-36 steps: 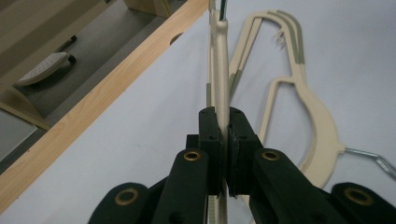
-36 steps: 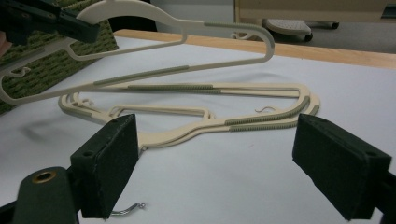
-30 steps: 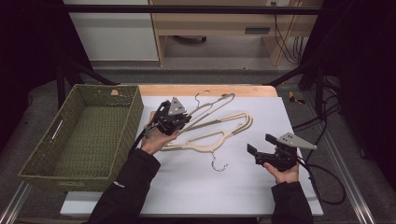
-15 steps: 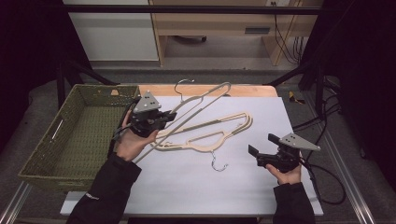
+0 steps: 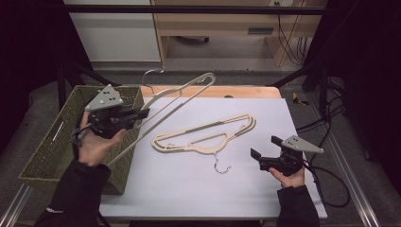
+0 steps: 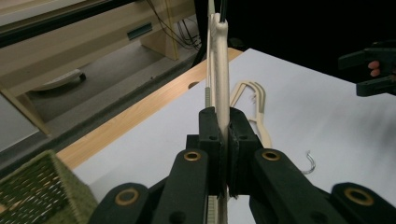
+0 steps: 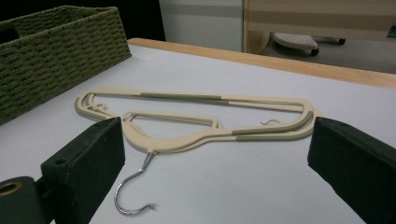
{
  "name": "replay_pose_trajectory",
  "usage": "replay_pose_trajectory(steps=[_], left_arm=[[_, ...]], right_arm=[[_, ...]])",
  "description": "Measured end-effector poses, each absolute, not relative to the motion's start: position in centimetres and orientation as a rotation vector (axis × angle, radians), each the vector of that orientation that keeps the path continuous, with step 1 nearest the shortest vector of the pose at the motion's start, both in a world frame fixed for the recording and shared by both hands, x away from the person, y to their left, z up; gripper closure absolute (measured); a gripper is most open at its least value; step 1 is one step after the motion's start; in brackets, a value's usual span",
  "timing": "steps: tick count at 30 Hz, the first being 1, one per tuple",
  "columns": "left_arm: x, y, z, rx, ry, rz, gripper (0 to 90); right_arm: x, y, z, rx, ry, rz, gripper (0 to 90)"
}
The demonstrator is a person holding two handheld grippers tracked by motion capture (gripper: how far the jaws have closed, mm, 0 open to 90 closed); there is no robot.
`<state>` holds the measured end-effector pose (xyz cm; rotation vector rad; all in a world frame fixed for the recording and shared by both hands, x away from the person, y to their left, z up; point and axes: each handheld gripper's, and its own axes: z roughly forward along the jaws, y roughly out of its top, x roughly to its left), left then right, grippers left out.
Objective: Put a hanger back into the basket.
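Left gripper (image 5: 142, 114): jaws clamped on a cream hanger (image 5: 177, 97), lifted over the wicker basket's (image 5: 49, 146) right edge.
Right gripper (image 5: 262, 157): jaws spread wide, holding nothing, low over the white table (image 5: 189, 189).
On table: seemingly two stacked cream hangers (image 5: 203, 135), hook (image 5: 220, 165) pointing at the person.

The white-topped surface (image 5: 189, 184) with a wooden far edge carries a beige hanger (image 5: 204, 135) lying flat ahead of the right gripper's fingers (image 5: 256, 154); a green woven basket (image 5: 52, 151) stands under the left fingers (image 5: 142, 113).
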<state>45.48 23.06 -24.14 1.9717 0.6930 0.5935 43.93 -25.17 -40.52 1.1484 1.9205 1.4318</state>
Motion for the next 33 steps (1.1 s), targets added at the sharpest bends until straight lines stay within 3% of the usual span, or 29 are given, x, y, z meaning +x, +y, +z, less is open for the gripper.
replay_pose_trajectory(steps=[16, 33], left_arm=[[45.9, 33.1, -24.6, 1.893, 0.848, 0.666, 86.4], [46.5, 39.4, -27.8, 1.876, 0.956, 0.661, 86.4]], right_arm=[[43.8, -25.2, -40.3, 1.135, 1.923, 1.437, 3.8], [43.7, -25.2, -40.3, 1.139, 1.925, 1.436, 3.7]])
